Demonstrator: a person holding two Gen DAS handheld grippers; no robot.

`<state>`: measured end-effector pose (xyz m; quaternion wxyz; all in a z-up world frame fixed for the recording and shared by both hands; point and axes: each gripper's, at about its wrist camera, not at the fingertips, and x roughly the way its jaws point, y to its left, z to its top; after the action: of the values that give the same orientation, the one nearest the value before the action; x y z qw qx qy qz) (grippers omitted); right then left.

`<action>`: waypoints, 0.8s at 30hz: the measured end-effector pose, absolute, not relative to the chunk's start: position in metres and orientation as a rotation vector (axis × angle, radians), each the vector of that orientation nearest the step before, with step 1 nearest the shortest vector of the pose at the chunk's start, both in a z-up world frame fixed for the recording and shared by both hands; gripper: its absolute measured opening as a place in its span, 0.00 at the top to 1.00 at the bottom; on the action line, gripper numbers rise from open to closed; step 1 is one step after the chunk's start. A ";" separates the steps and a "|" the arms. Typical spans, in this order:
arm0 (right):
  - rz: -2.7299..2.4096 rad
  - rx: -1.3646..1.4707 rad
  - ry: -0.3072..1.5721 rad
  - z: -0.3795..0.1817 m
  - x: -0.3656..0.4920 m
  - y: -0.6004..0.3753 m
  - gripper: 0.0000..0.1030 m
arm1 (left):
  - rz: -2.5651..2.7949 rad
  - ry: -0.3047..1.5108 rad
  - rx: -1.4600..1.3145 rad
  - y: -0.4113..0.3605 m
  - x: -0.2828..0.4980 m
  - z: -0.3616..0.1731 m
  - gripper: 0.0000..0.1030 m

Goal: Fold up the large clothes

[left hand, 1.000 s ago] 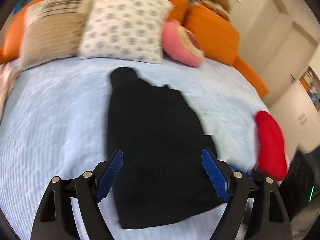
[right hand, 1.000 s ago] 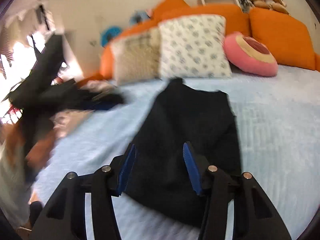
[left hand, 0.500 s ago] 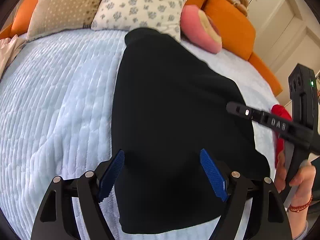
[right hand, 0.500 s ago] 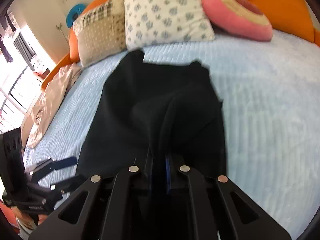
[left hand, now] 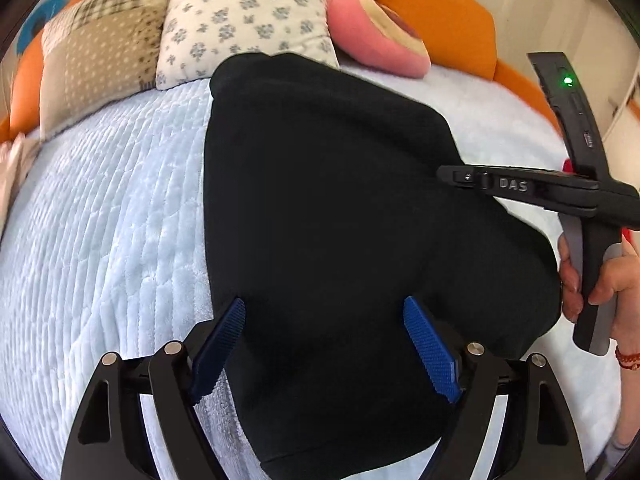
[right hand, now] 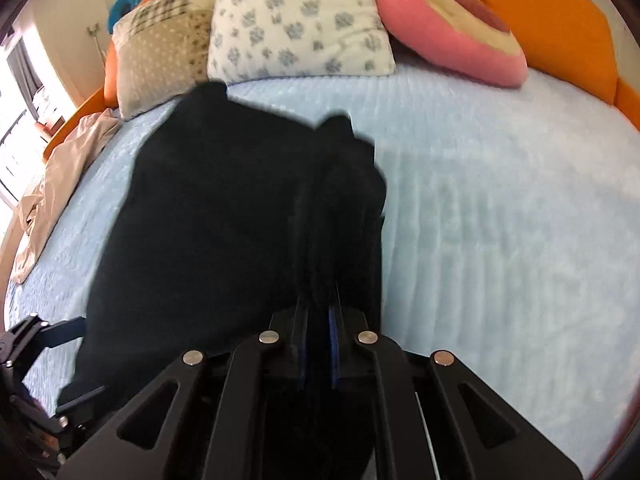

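You have one black garment [left hand: 320,216] on one pale blue bed [left hand: 100,240], two patterned pillows [left hand: 248,12] [left hand: 100,44], one pink round cushion [left hand: 376,36], one beige cloth [right hand: 60,172], and two grippers [left hand: 324,344] [right hand: 319,344].

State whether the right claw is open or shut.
Shut on the black garment: the right claw has its blue pads pinched together with dark cloth between them.

Both wrist cameras look steeply down along their fingers, close over the bed [left hand: 100,240]. Each view shares the black garment [left hand: 320,220] and the pillows [right hand: 296,20] beyond.
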<state>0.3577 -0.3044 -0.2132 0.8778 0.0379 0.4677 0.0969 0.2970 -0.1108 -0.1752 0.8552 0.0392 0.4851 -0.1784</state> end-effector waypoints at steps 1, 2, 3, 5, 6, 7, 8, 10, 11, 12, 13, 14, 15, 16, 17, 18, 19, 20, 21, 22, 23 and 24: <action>0.197 0.061 0.956 -0.214 0.354 -0.301 0.89 | -0.371 1.012 0.105 -0.113 0.295 -0.177 0.20; 0.185 0.038 0.941 -0.212 0.351 -0.298 0.79 | -0.365 1.005 0.126 -0.115 0.293 -0.178 0.19; 0.146 0.004 0.932 -0.207 0.349 -0.296 0.54 | -0.361 1.003 0.133 -0.115 0.292 -0.178 0.19; 0.075 -0.029 0.904 -0.192 0.345 -0.298 0.20 | -0.360 1.002 0.139 -0.114 0.291 -0.180 0.19; 0.066 -0.009 0.860 -0.178 0.339 -0.304 0.19 | -0.361 0.999 0.137 -0.113 0.290 -0.180 0.19; 0.052 -0.002 0.831 -0.169 0.336 -0.307 0.19 | -0.364 0.994 0.137 -0.112 0.289 -0.180 0.19; 0.042 0.008 0.801 -0.158 0.333 -0.311 0.19 | -0.366 0.988 0.134 -0.111 0.288 -0.182 0.19; 0.064 0.047 0.733 -0.134 0.331 -0.315 0.19 | -0.363 0.978 0.134 -0.110 0.286 -0.183 0.19; 0.078 0.057 0.713 -0.126 0.333 -0.313 0.20 | -0.361 0.973 0.137 -0.112 0.285 -0.183 0.19; 0.106 0.073 0.704 -0.120 0.341 -0.309 0.39 | -0.359 0.971 0.138 -0.112 0.284 -0.183 0.19; 0.131 0.090 0.715 -0.119 0.348 -0.307 0.52 | -0.359 0.970 0.135 -0.111 0.284 -0.183 0.19; 0.183 0.131 0.746 -0.120 0.362 -0.302 0.65 | -0.358 0.969 0.130 -0.112 0.282 -0.184 0.19; 0.221 0.168 0.778 -0.126 0.376 -0.298 0.70 | -0.358 0.968 0.128 -0.112 0.282 -0.184 0.19; 0.233 0.181 0.810 -0.131 0.390 -0.293 0.75 | -0.358 0.968 0.127 -0.113 0.283 -0.183 0.19; 0.225 0.177 0.841 -0.139 0.400 -0.289 0.81 | -0.358 0.968 0.127 -0.113 0.281 -0.184 0.19; 0.192 0.155 0.881 -0.152 0.414 -0.284 0.81 | -0.359 0.969 0.125 -0.113 0.281 -0.184 0.19; 0.164 0.137 0.910 -0.162 0.422 -0.282 0.81 | -0.360 0.970 0.123 -0.113 0.281 -0.184 0.19; 0.125 0.117 0.949 -0.174 0.429 -0.282 0.81 | -0.362 0.970 0.125 -0.113 0.281 -0.184 0.19; 0.094 0.110 0.985 -0.187 0.436 -0.286 0.82 | -0.367 0.970 0.121 -0.113 0.281 -0.184 0.19; 0.082 0.125 1.026 -0.204 0.442 -0.291 0.82 | -0.369 0.970 0.118 -0.112 0.281 -0.184 0.19; 0.079 0.141 1.042 -0.215 0.443 -0.294 0.82 | -0.373 0.967 0.116 -0.112 0.280 -0.184 0.19; 0.075 0.140 1.031 -0.219 0.444 -0.294 0.82 | -0.373 0.964 0.122 -0.114 0.280 -0.185 0.18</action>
<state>0.4437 -0.2943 -0.2190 0.8670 0.0667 0.4925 0.0356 0.2797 -0.1135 -0.1847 0.8677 0.0581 0.4603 -0.1783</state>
